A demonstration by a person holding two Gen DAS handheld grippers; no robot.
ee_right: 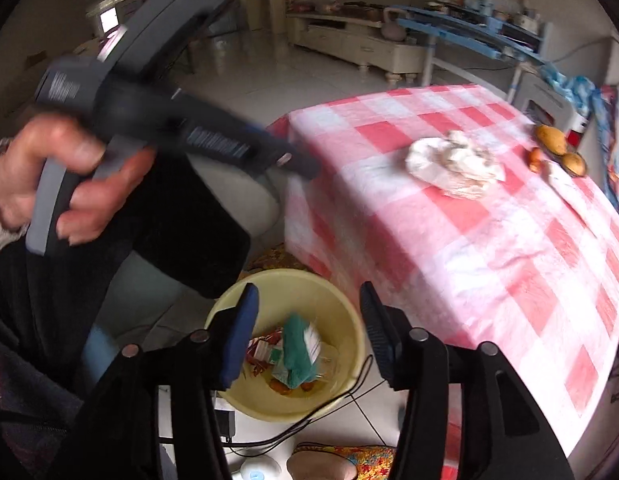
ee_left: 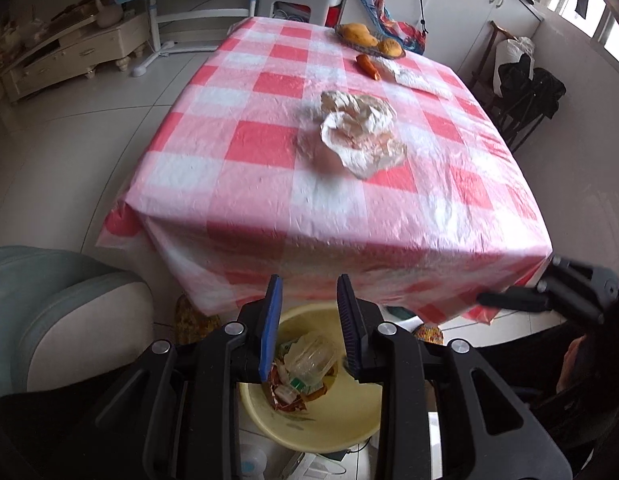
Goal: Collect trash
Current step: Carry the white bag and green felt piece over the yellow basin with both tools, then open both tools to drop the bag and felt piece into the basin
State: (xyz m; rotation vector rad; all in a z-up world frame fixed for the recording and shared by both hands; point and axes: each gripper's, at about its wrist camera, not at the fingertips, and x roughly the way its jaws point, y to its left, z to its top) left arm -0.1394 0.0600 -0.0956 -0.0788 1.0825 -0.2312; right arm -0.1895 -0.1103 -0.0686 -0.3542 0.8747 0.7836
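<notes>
Under both grippers: round yellow plastic tub (ee_right: 341, 300) catching wrappers. Left gripper (ee_left: 308, 328) and right gripper (ee_right: 305, 332) open, empty. At twelve o'clock, crumpled white paper wad (ee_left: 355, 134) waiting on checked tablecloth (ee_left: 237, 144).

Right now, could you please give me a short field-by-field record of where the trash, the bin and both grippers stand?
bin: yellow basin on the floor by the table, already holding wrappers and a clear plastic piece
trash left: crumpled white bag on the tablecloth
other items on table: mangoes, a sausage
left gripper: above the basin, jaws apart, nothing held
right gripper: above the basin, jaws apart, nothing held
</notes>
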